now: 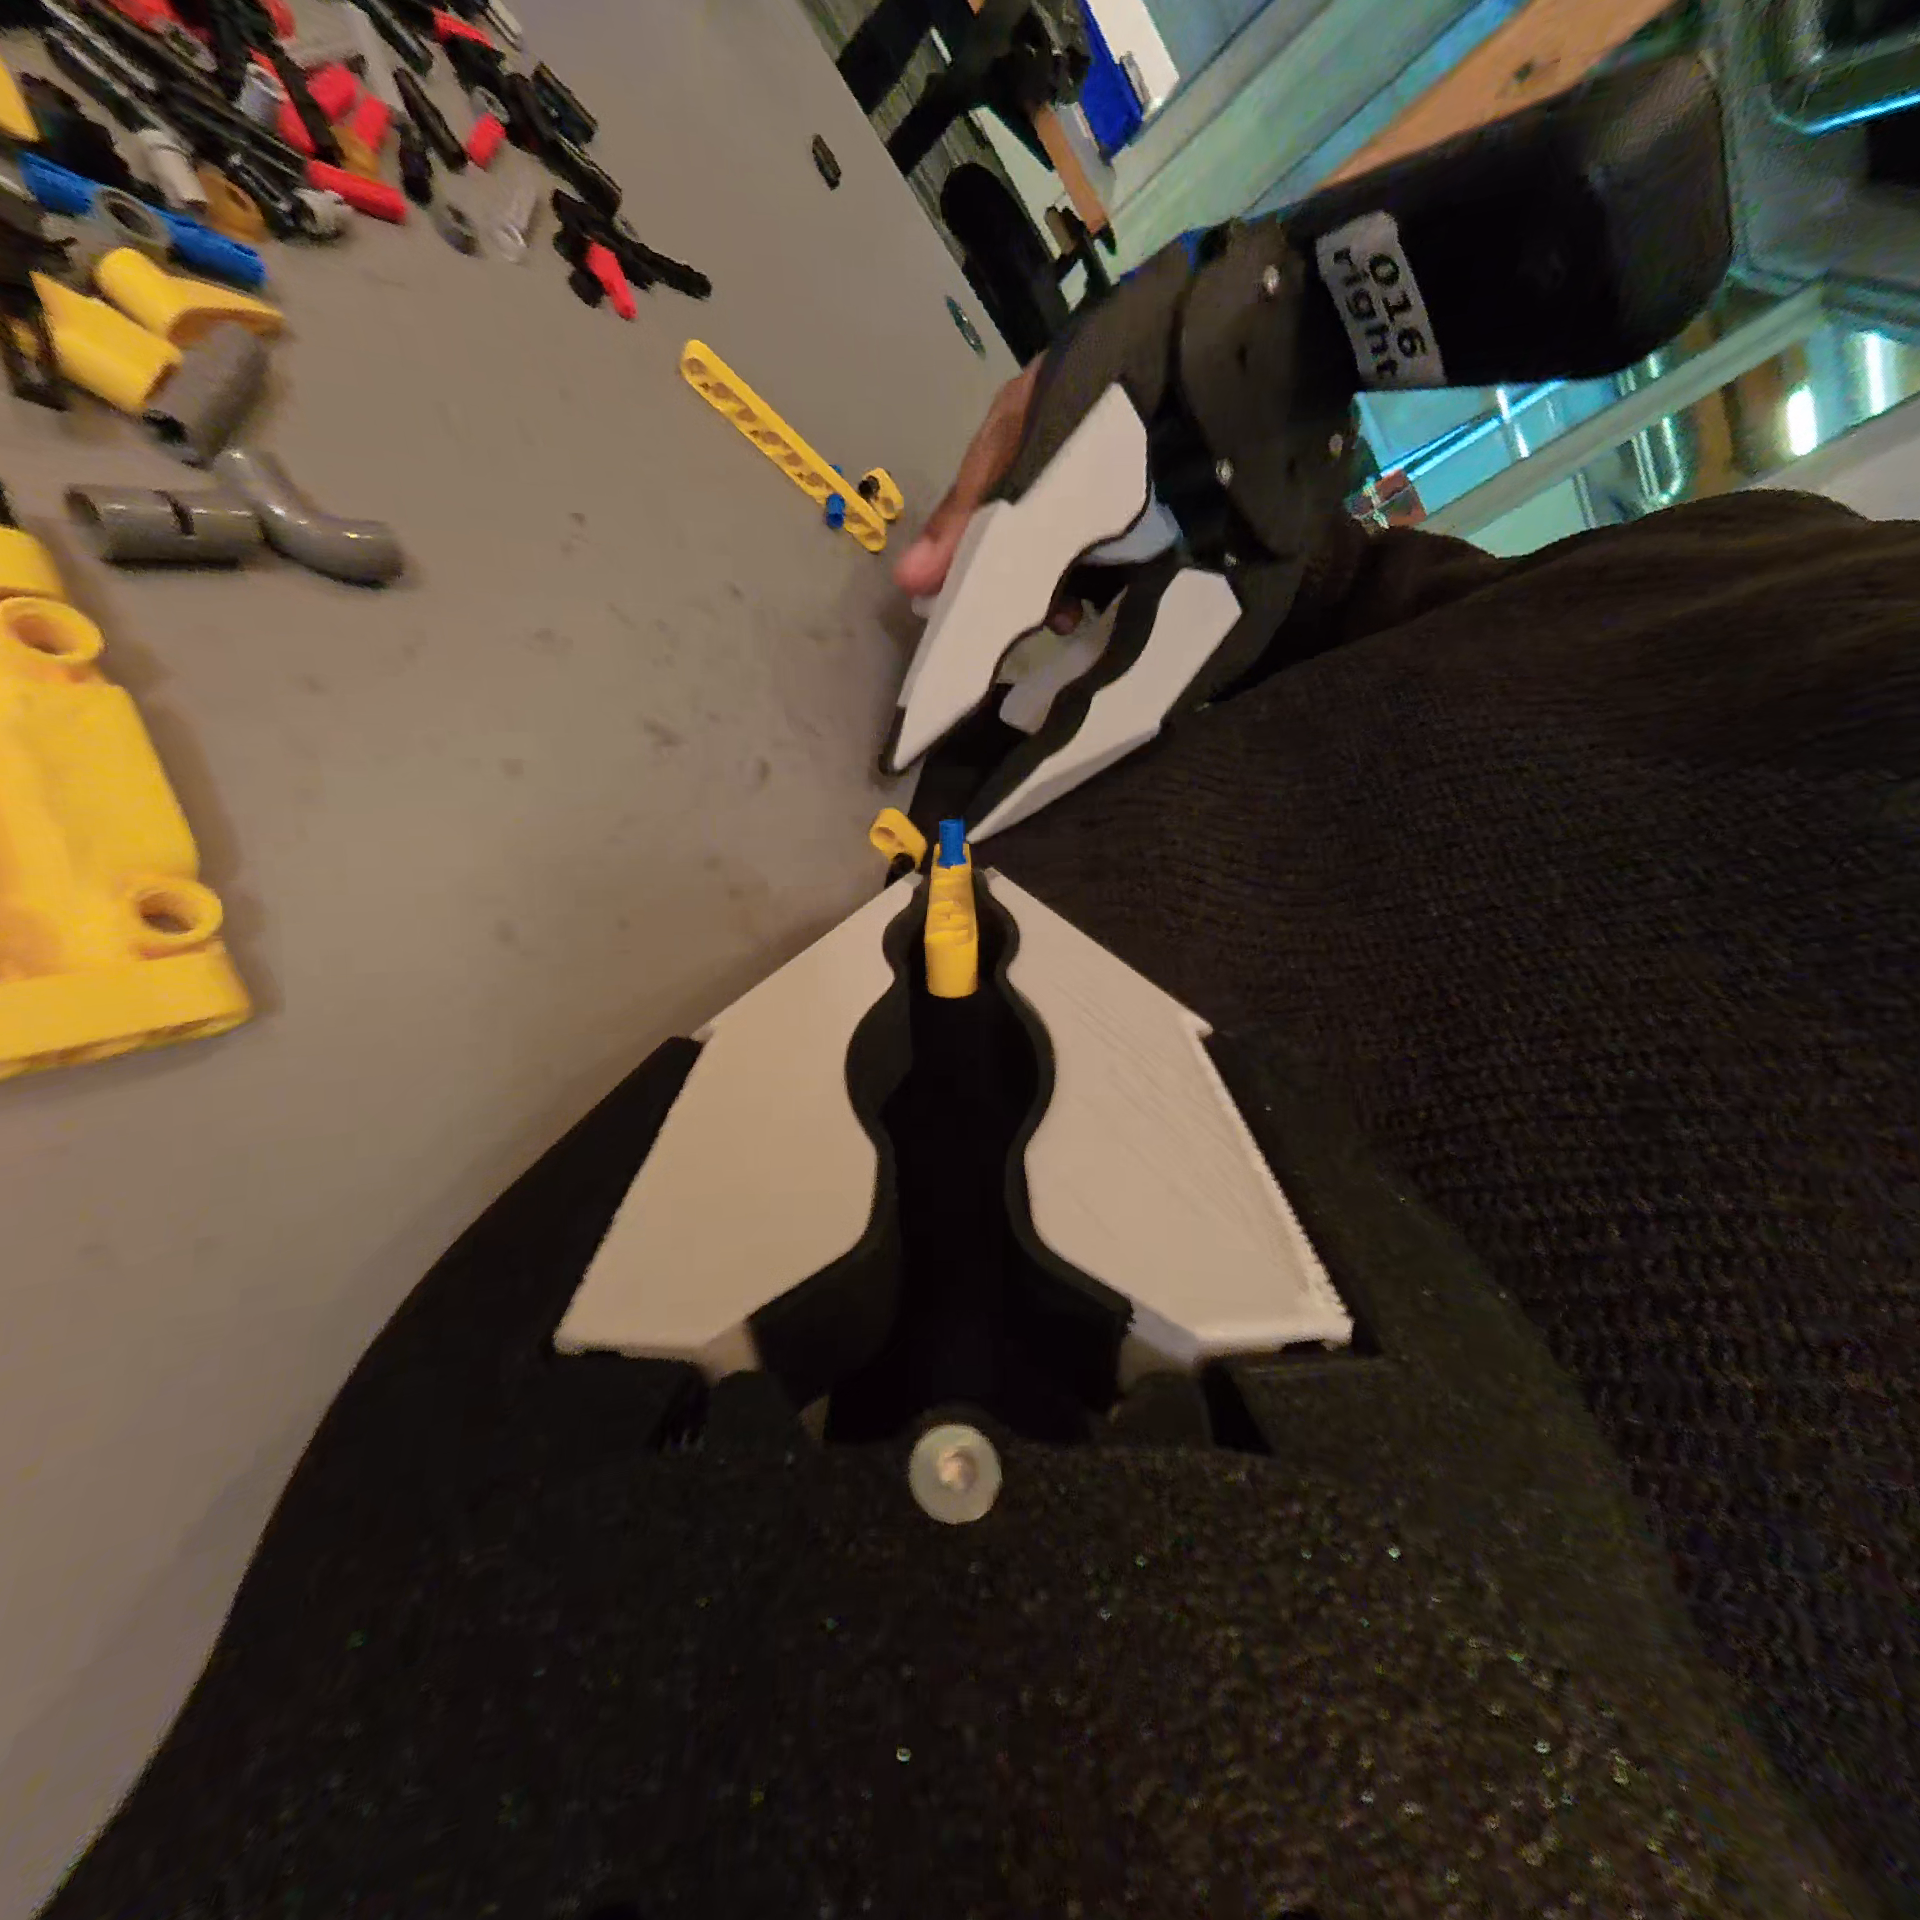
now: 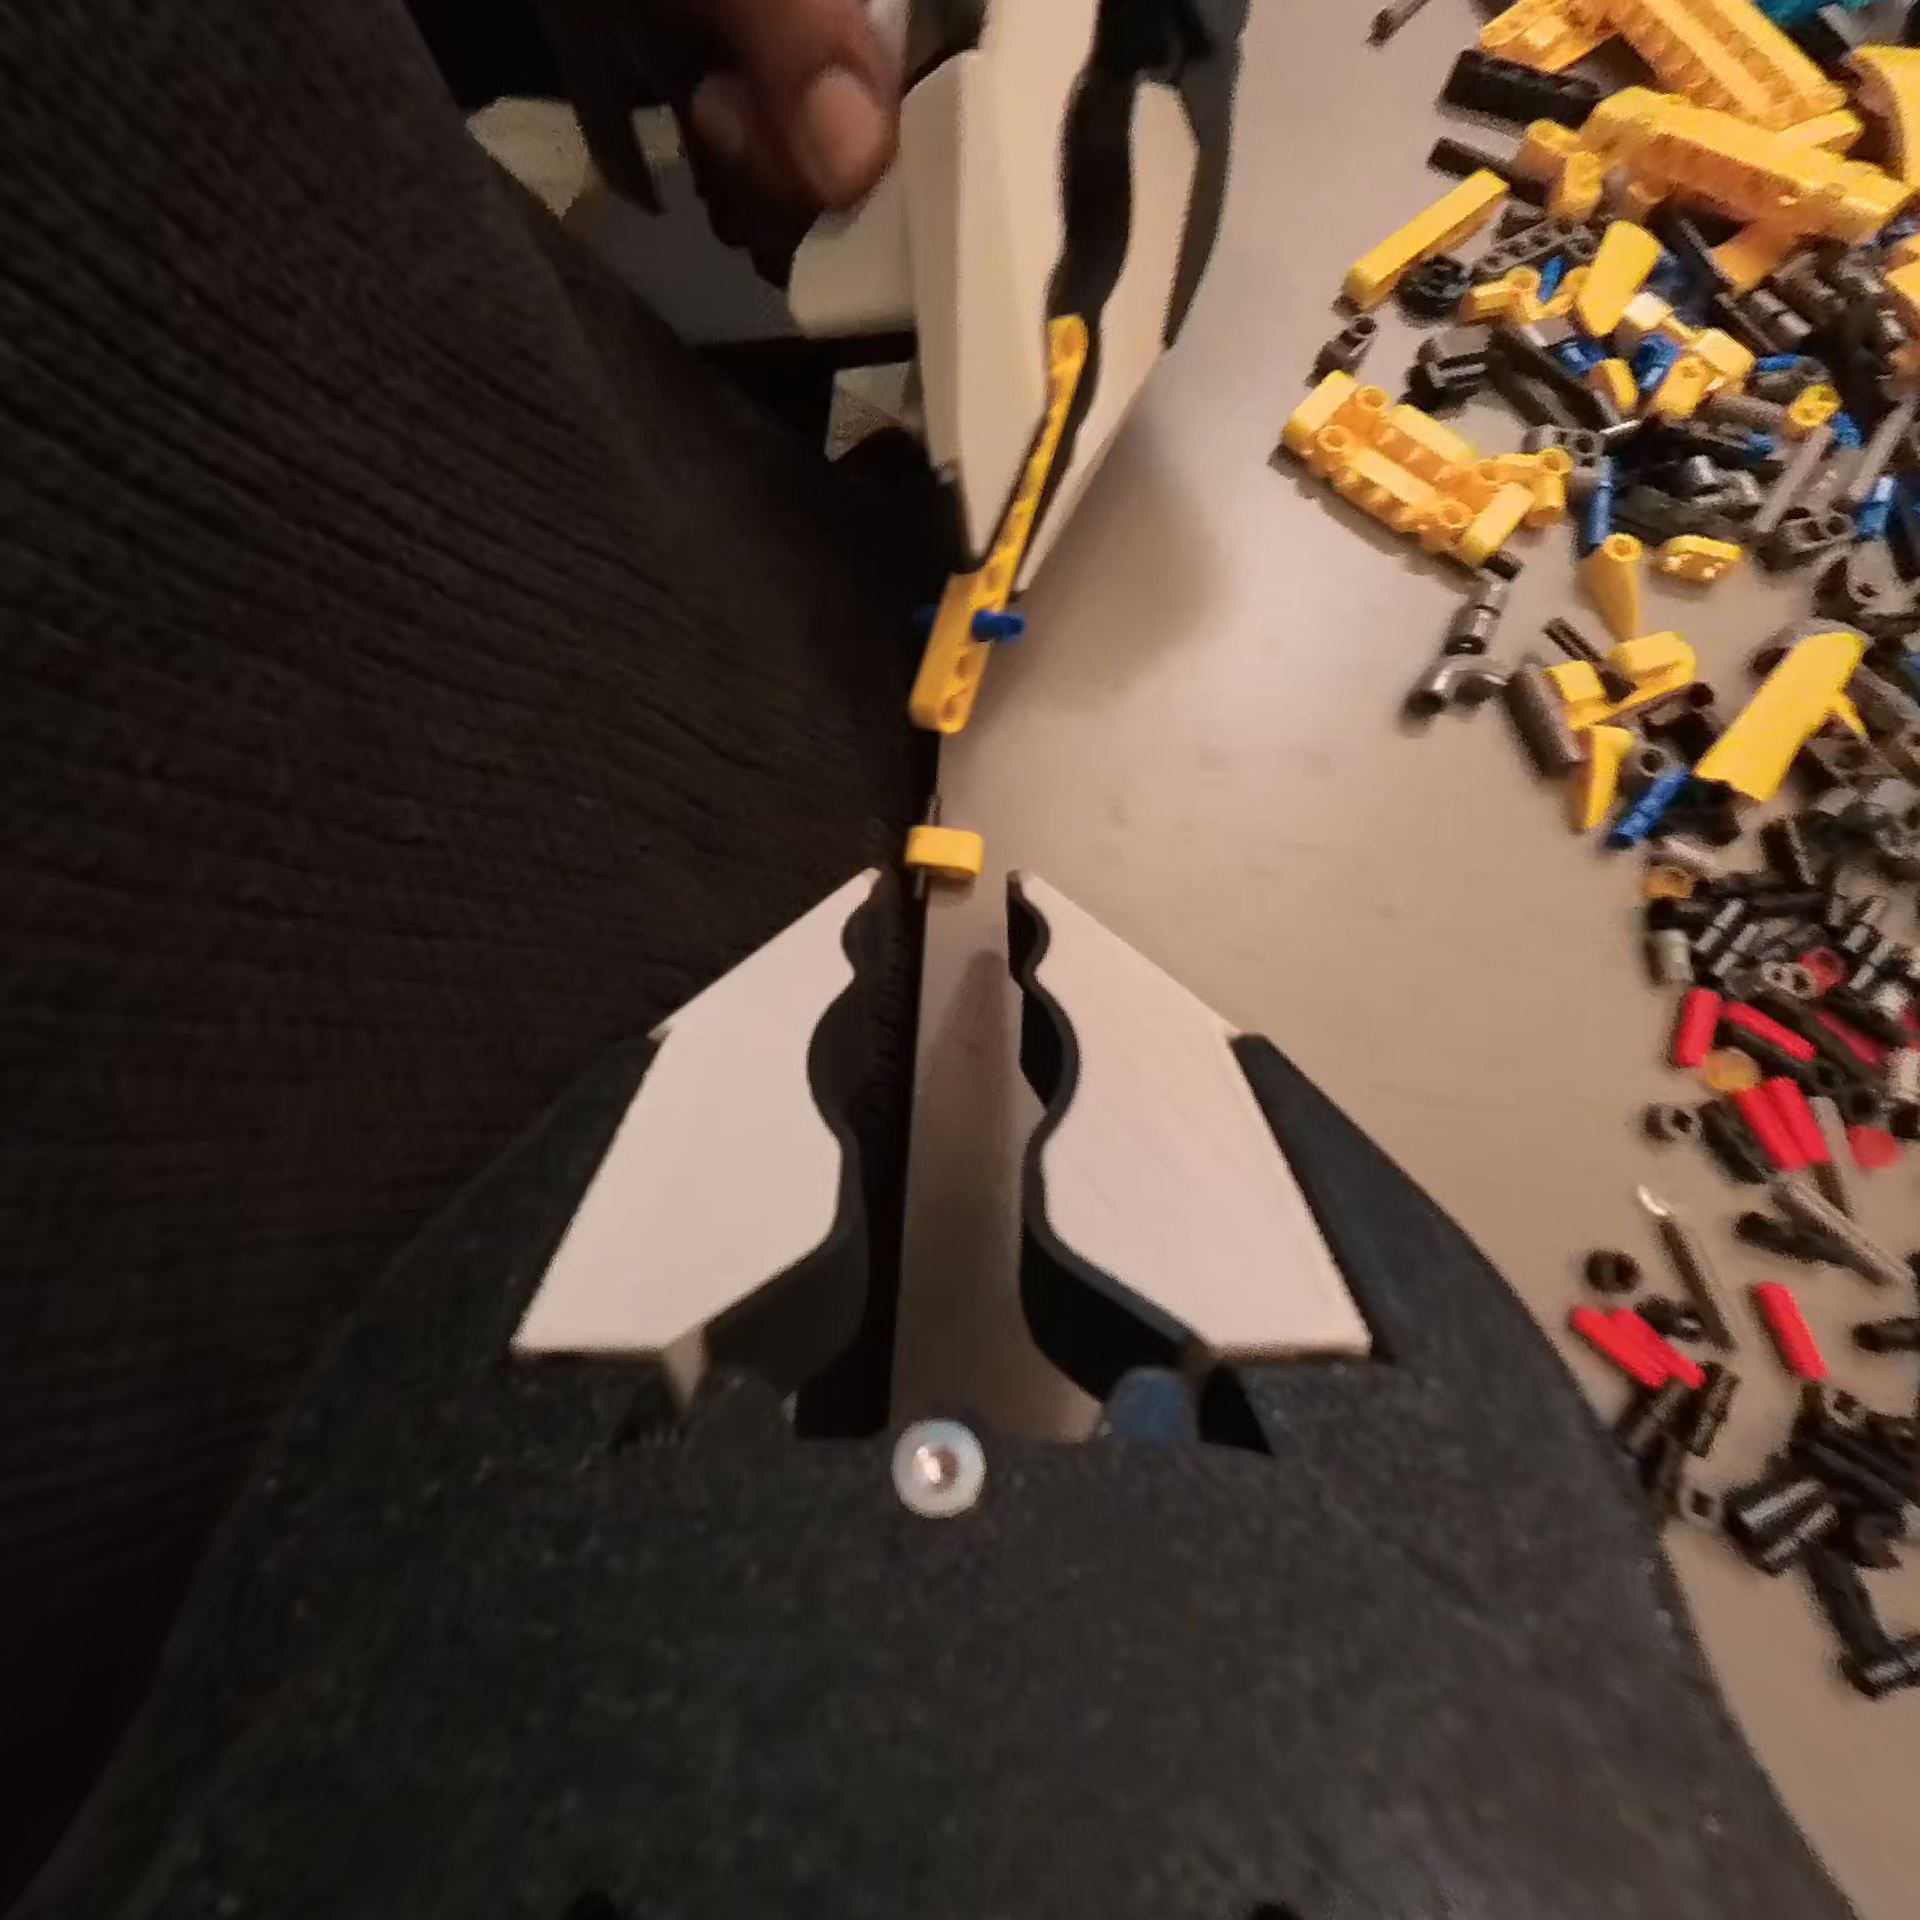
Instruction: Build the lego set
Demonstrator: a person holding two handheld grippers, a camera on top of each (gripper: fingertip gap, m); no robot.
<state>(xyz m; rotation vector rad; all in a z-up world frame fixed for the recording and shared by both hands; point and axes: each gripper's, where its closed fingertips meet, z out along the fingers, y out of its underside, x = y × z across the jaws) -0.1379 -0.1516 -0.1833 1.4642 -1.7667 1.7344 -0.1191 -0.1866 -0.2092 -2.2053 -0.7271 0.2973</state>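
My left gripper (image 1: 951, 883) is shut on a long yellow holed beam (image 1: 951, 930), with a blue pin (image 1: 951, 837) at the beam's far end. In the right wrist view the left gripper (image 2: 992, 540) comes down from above, holding that beam (image 2: 982, 582), which has a blue pin (image 2: 268, 623) through it. My right gripper (image 2: 943, 883) is open and empty. A small yellow connector (image 2: 943, 847) lies just beyond its tips at the table edge. It also shows in the left wrist view (image 1: 896, 836), beside the right gripper (image 1: 940, 800).
On the grey table (image 1: 623, 727) lie a second yellow beam (image 1: 779, 442), grey tube pieces (image 1: 239, 520), a large yellow part (image 1: 94, 883) and a pile of red, black and blue parts (image 1: 260, 156). Yellow, black and red pieces (image 2: 1662, 416) fill the right. Dark knitted cloth (image 2: 416, 623) borders the table. Left tips to right tips: about 6 cm.
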